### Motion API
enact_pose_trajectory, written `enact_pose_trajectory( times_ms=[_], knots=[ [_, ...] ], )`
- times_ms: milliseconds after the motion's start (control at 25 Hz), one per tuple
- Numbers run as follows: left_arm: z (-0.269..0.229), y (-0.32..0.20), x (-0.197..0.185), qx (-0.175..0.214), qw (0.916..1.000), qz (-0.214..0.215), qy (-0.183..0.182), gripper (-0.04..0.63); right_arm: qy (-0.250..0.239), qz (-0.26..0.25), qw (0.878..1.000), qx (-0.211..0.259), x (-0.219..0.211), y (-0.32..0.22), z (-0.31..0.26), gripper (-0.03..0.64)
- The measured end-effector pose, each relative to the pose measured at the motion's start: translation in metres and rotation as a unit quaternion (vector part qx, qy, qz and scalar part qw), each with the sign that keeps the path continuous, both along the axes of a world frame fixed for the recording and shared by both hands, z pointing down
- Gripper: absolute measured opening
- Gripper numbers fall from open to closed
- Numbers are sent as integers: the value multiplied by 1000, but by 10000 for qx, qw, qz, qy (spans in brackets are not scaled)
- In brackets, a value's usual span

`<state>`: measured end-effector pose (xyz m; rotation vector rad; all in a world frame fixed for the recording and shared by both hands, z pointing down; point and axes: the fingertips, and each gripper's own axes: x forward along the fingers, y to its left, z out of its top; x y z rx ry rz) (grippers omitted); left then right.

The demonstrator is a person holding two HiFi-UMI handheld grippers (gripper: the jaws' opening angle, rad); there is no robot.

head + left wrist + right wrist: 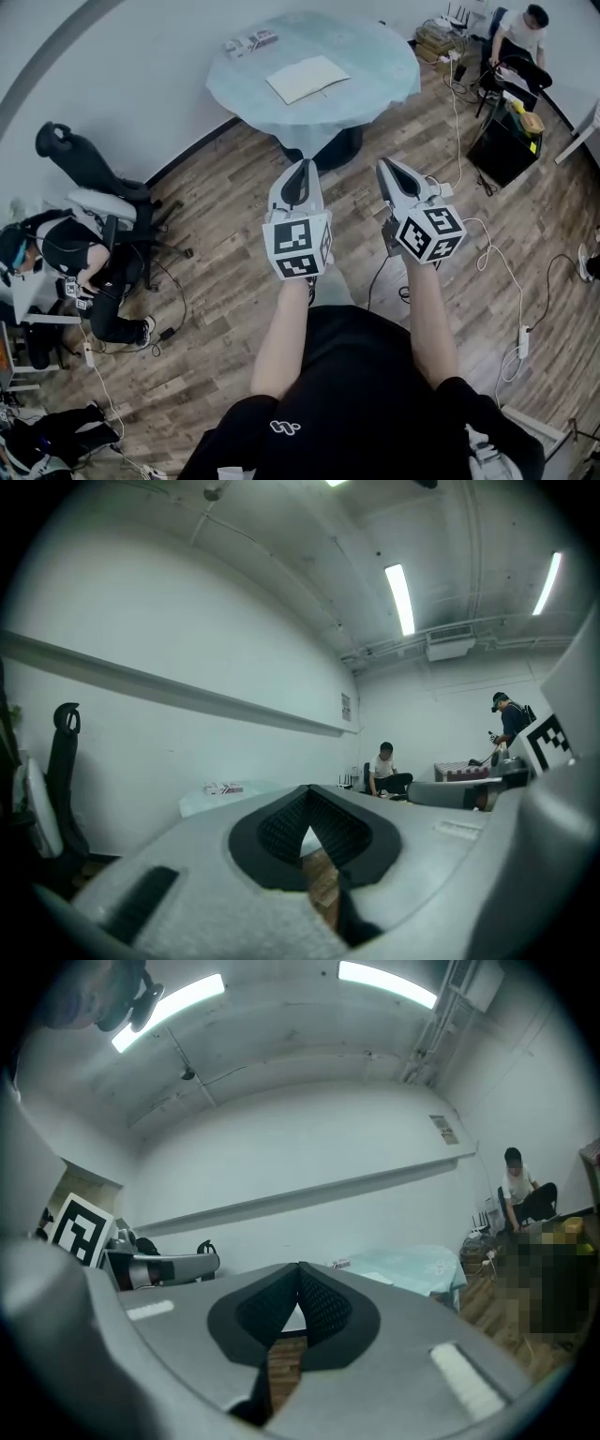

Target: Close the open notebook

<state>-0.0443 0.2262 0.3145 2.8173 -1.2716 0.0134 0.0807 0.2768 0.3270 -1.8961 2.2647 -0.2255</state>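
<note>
Both pairs of fingers are pressed together with nothing between them. The left gripper [302, 171] and the right gripper [388, 169] are held level, side by side, over the wooden floor [225, 206] and well apart from the bench. The one round bench [380, 89], under a pale blue cloth, carries one notebook [307, 79]. It lies open and flat near the bench's middle, with its pale pages facing up. Two small packets [250, 42] sit by the bench's far left edge.
</note>
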Motion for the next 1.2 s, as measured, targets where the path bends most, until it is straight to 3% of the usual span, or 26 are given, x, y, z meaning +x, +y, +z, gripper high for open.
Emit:
enact_pose_trajectory(
  times_ms=[320,560,1200],
  knots=[
    [26,-61,29,-155,9999,-5,67,3,0,-28,9999,-124,30,-57,27,11],
    [33,-124,64,-257,9996,50,-82,3,-175,130,9996,-167,70,-114,34,11],
    [109,-370,130,-1255,9896,122,-691,3,-514,20,9953,-814,126,-372,90,11]
  ],
)
